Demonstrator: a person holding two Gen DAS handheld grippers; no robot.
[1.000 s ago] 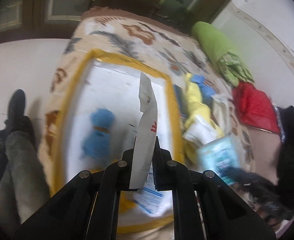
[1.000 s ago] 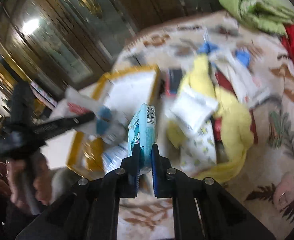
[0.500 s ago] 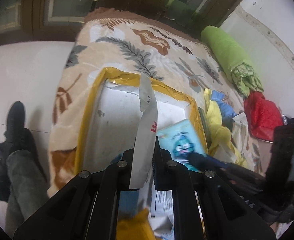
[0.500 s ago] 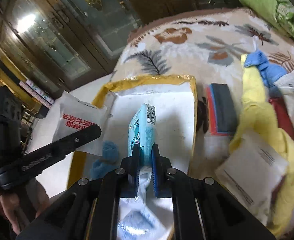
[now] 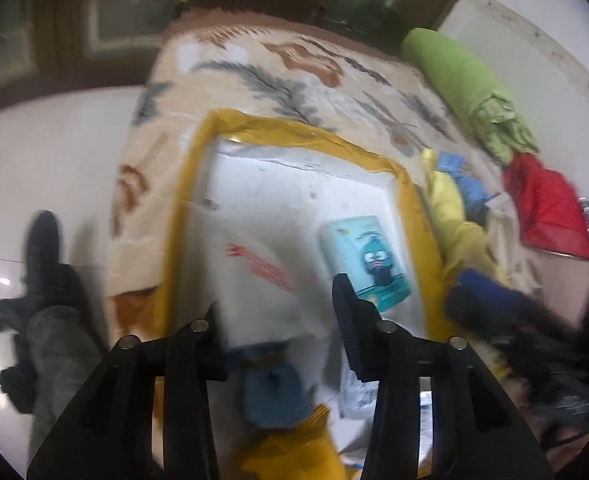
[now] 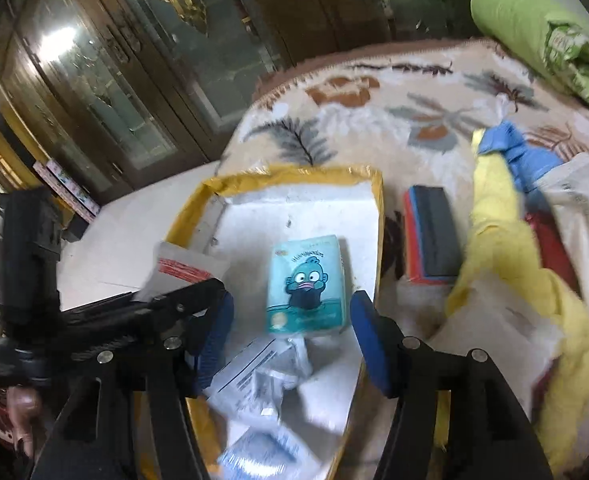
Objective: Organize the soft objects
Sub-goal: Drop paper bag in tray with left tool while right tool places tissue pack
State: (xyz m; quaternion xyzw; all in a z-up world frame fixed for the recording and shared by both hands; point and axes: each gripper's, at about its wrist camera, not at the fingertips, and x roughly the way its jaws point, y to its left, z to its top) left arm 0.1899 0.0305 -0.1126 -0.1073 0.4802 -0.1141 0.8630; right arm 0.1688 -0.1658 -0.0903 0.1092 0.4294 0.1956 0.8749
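A white foam box with a yellow taped rim (image 5: 186, 200) (image 6: 376, 208) sits on the patterned blanket. A teal cartoon tissue pack (image 5: 364, 260) (image 6: 306, 284) lies flat inside it. A white packet with red print (image 5: 258, 272) (image 6: 182, 268) lies in the box at the left. My left gripper (image 5: 278, 312) is open and empty above the box. My right gripper (image 6: 290, 320) is open and empty just above the teal pack. A blue plush (image 5: 272, 392) lies at the box's near end.
A heap of yellow cloth (image 6: 506, 260), blue cloth (image 6: 522, 156) and white packets lies right of the box. A red, blue and grey sponge block (image 6: 430, 236) sits beside the box. A green bolster (image 5: 462, 76) and a red bag (image 5: 550, 212) lie further right. White floor is at the left.
Both grippers opened. The teal pack dropped from my right gripper into the box. The white packet left my left gripper and now lies in the box.
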